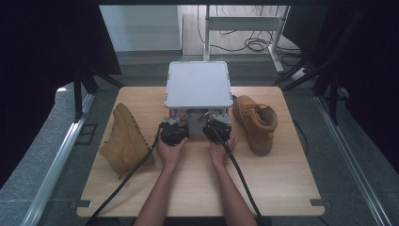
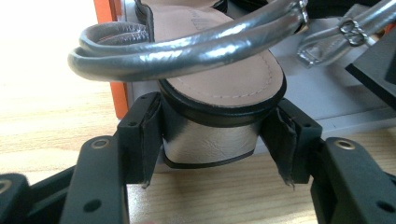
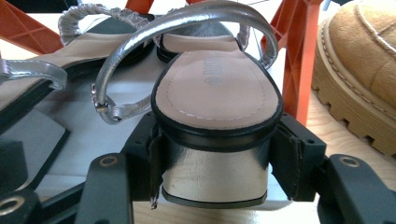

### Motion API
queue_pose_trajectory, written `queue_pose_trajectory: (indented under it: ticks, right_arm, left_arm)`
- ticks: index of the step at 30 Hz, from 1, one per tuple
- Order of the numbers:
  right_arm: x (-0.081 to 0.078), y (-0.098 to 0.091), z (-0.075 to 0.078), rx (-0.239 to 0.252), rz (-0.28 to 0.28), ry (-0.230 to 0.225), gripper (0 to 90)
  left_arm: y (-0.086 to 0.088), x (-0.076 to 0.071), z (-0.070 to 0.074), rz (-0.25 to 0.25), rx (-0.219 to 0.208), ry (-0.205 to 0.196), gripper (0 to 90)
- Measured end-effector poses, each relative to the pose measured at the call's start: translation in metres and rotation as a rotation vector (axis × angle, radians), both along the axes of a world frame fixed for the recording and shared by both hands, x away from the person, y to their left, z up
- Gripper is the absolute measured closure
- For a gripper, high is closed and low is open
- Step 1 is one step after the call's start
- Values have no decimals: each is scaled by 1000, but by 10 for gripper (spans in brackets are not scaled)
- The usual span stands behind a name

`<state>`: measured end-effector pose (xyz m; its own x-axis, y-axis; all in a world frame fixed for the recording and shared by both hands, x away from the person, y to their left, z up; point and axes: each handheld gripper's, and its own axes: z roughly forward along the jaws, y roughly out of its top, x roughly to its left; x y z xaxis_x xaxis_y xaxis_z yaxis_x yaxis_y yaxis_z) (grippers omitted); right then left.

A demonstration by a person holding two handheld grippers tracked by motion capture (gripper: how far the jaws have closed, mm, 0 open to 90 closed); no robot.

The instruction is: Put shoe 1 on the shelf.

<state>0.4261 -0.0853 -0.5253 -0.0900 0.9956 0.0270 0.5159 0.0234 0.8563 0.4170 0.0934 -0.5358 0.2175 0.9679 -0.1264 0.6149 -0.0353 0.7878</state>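
The left gripper has its jaws set on either side of the silver block heel of a sandal; the left pad lies against the heel, while a thin gap seems to show at the right pad, so I cannot tell whether it truly clamps. The sandal's pinkish insole and black rim sit just above the jaws, and its silver straps loop across the top of the left gripper view. The right gripper stands the same way around the mirrored heel of a second sandal, both pads close in on the heel's sides, contact likely but not certain. A small stamped mark sits on that insole, too small to read. In the high view both grippers reach side by side under a grey lidded rack on orange legs, at the middle of the wooden table toward its far edge. A tan boot lies on its side near the table's left edge; another tan boot lies toward the right edge, just beside the right gripper.
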Motion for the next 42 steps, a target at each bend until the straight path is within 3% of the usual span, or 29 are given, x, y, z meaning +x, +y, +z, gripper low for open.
queue_pose_trajectory:
  ticks: [3, 11, 15, 16, 26, 31, 36, 39, 42]
  right_arm:
    - [2, 2, -3, -25, 9, 20, 416]
    - [8, 5, -3, -22, 1, 29, 416]
    - [10, 7, -8, -41, 21, 66, 408]
    - [10, 7, -10, -44, 25, 55, 408]
    - [7, -3, -5, 36, 89, 107, 338]
    - [-2, -10, 1, 64, 138, 104, 319]
    - [-16, -22, 9, 74, 176, 94, 322]
    - [-23, -30, 13, 79, 191, 85, 363]
    - [-28, -39, 14, 66, 174, 51, 451]
  left_arm:
    - [0, 0, 0, 1, -1, 0, 408]
    - [0, 0, 0, 0, 0, -1, 408]
    - [0, 0, 0, -2, 2, -2, 407]
    - [0, 0, 0, -2, 1, -2, 407]
    - [3, -1, 1, -29, -3, 0, 370]
    - [8, -11, 11, -31, -23, -43, 299]
    - [13, -24, 13, -40, -52, -61, 325]
    - [15, -33, 16, -18, -59, -91, 415]
    - [13, -36, 14, 1, -51, -88, 489]
